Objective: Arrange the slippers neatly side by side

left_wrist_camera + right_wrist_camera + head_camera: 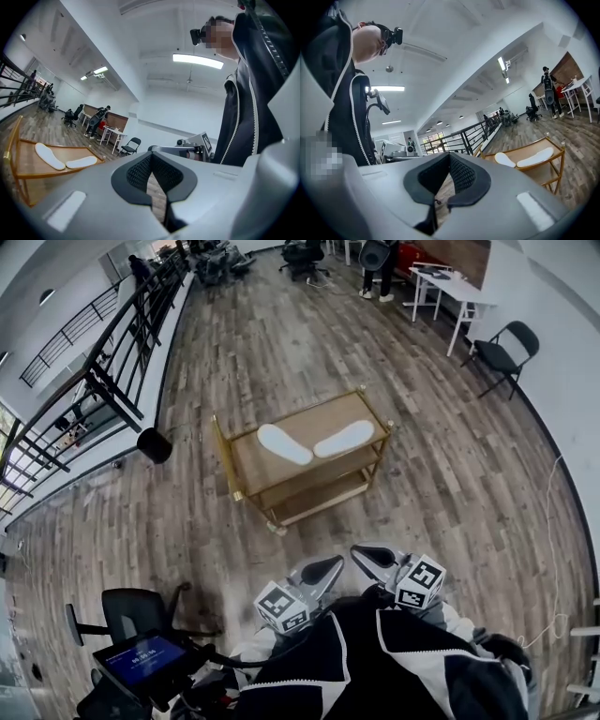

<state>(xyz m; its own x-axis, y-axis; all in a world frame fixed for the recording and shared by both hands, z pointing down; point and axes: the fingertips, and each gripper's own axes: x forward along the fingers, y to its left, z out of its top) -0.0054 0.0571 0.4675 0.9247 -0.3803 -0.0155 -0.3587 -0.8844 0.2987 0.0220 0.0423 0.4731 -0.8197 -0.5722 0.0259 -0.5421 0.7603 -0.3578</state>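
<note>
Bare wood floor (216, 540) lies open up to the worktop (328, 415) at 12 o'clock, whose top two slippers (284, 443) (344, 439) fill. A black round object (155, 444) stands at 10 o'clock before the railing (112, 381). An office chair (131, 610) crowds 8 o'clock.

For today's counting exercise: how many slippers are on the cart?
2, both on the cart's top shelf: left slipper and right slipper, angled toward each other. None looks hidden.

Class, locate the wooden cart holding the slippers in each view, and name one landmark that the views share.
Head view: wooden cart at centre, slightly above the middle.
Left gripper view: cart at lower left.
Right gripper view: cart at right, below the middle.
Shared landmark: the black railing, in all three.
</note>
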